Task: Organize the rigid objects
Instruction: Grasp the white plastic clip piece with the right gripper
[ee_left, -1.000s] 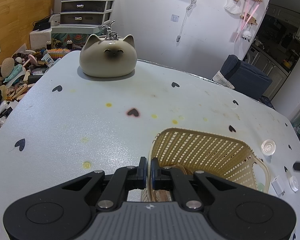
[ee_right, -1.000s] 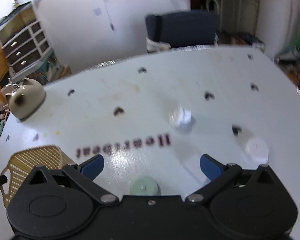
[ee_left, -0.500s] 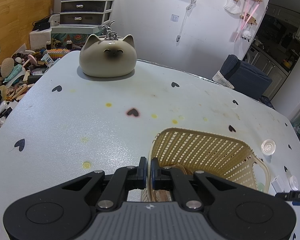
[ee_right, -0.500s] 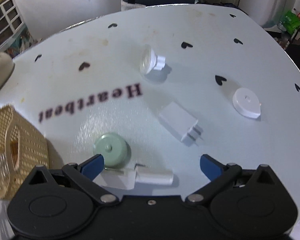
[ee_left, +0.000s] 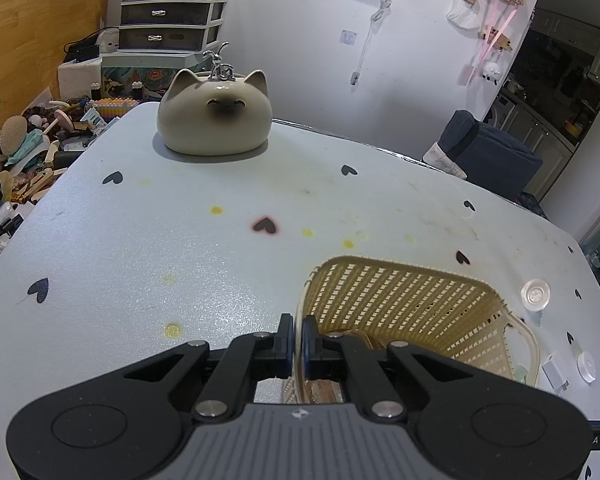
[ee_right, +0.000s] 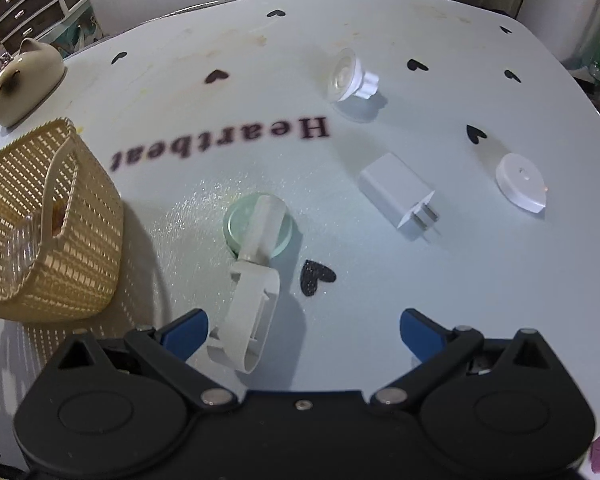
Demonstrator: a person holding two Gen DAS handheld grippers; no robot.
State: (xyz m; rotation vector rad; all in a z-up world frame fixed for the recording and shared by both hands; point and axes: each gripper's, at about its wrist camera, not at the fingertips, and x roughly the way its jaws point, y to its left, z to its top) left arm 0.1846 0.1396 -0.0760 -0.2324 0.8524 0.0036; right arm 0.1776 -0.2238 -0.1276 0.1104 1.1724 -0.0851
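Where the table (ee_right: 380, 280) lies lit: one basket (ee_right: 60, 240), five loose items.

A cream woven basket (ee_right: 48, 220) stands upright near the surface's left edge, while beside it lie a white clip-like piece (ee_right: 252, 312) overlapping a pale green disc (ee_right: 260, 226), a white charger (ee_right: 398, 194), a white puck (ee_right: 520, 182) and a clear bulb (ee_right: 350, 76).

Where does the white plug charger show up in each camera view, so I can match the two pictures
Left wrist view: the white plug charger sits at the far right edge, just right of the basket.
Right wrist view: the charger lies right of centre, prongs pointing toward the lower right.
Shared landmark: the cat-shaped ceramic, top centre-left in the left view, upper left in the right view.
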